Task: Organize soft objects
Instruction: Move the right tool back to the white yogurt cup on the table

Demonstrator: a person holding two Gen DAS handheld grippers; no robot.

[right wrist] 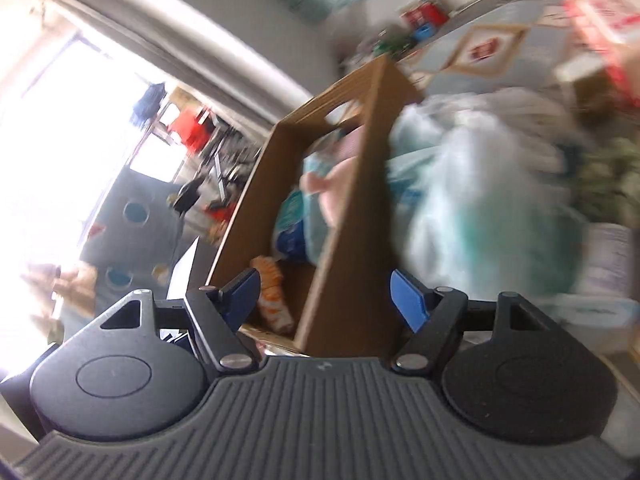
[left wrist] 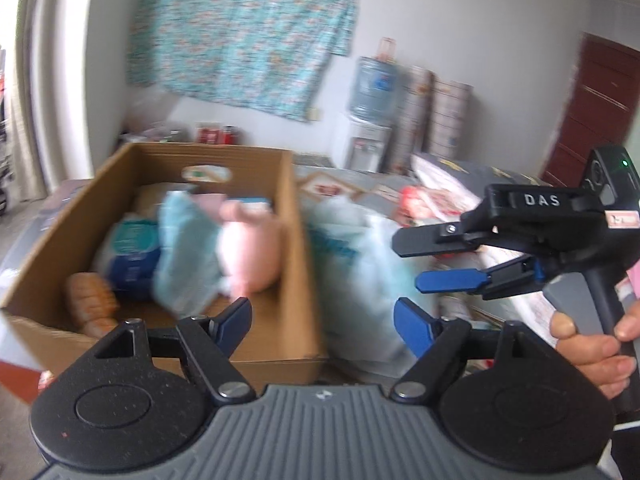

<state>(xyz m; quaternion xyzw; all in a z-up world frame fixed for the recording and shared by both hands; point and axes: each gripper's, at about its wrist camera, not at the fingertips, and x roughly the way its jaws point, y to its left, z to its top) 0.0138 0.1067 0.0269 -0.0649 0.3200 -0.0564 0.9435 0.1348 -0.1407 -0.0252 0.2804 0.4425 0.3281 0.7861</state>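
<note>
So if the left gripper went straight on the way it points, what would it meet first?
Probably the near right corner of the cardboard box, which sits between the open left gripper fingers. The pale bag lies just right of it. Blur makes depth uncertain.

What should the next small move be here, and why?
Probably bring the right gripper onto the pale bag beside the box. Both grippers are open and hold nothing, the box already holds a pink plush, and the bag still lies outside it.
</note>
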